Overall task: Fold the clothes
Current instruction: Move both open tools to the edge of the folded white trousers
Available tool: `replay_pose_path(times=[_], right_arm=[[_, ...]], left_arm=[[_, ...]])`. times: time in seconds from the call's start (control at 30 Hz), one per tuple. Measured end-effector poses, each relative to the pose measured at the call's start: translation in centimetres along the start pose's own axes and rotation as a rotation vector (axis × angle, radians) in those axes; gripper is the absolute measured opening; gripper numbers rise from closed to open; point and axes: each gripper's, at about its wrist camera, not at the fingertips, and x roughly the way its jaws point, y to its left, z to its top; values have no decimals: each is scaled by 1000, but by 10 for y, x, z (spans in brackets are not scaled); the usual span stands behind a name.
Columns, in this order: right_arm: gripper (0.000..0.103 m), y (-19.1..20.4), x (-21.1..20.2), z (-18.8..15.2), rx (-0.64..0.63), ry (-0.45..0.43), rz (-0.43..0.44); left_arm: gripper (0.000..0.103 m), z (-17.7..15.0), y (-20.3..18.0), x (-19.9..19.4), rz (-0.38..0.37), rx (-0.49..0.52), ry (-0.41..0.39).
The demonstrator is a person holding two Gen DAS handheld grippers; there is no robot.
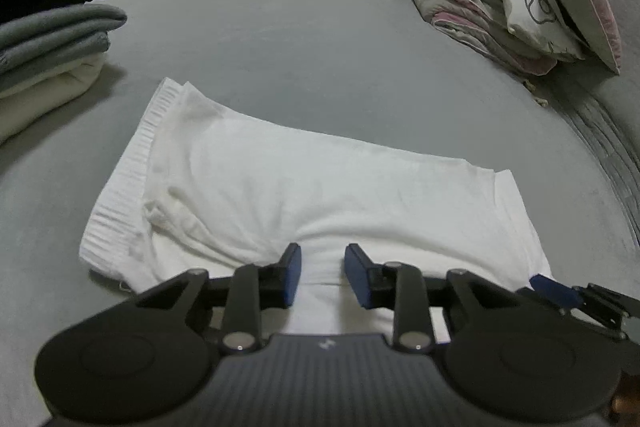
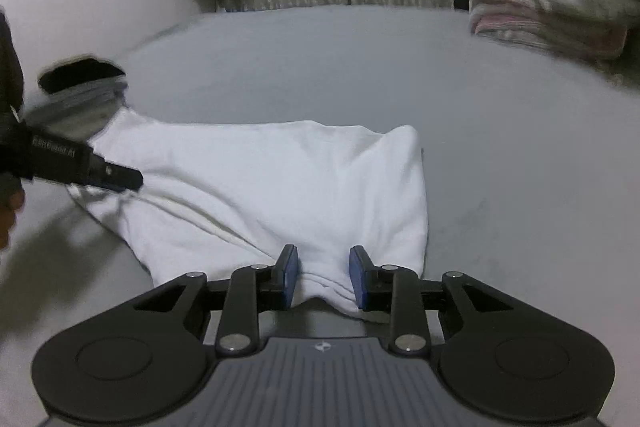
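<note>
Left gripper (image 1: 322, 273) pointing forward and down, blue-padded fingers (image 1: 292, 275) standing apart with a clear gap, pads not pressing on anything. Right gripper (image 2: 323, 275) angled downward likewise, jaws parted, blue pads (image 2: 360, 277) showing a gap between them. Appearing at the left edge of the right wrist view, the left gripper reaching in from the left, with part of a hand (image 2: 8, 203) holding it, blurred.

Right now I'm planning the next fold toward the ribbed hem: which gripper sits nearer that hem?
Left. The left gripper sits closer to the white garment's ribbed hem; the right gripper is at the opposite end.
</note>
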Motion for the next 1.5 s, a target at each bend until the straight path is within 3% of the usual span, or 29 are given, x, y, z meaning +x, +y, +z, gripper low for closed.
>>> replay_pose_path(times=[0.2,0.47,0.77,0.93,1.07,1.17,1.3,1.4,1.5], right_arm=[[29,7,-2,10,32,-37,-1],[30,35,17,12,22,-18,-9],[27,-24,6,8,113,19,-51],[30,-36,5,21,129,59,-180],[30,-38,9,35,166,39,-110],[30,-22,24,53,113,31,-62],[30,-12,57,73,106,88,-7],[31,-13,83,81,108,137,-20],[30,-22,92,88,119,126,-55]], left_arm=[[27,-4,-11,1,42,51,-6],[27,-6,-9,0,47,68,-6],[27,-6,-10,-2,61,83,-3],[27,-7,-9,-3,63,86,-2],[27,-7,-9,-4,65,89,-2],[27,-8,-10,-4,66,92,-3],[27,-9,-10,-5,66,97,-4],[27,-9,-10,-5,66,100,-3],[27,-9,-9,-5,64,99,-2]])
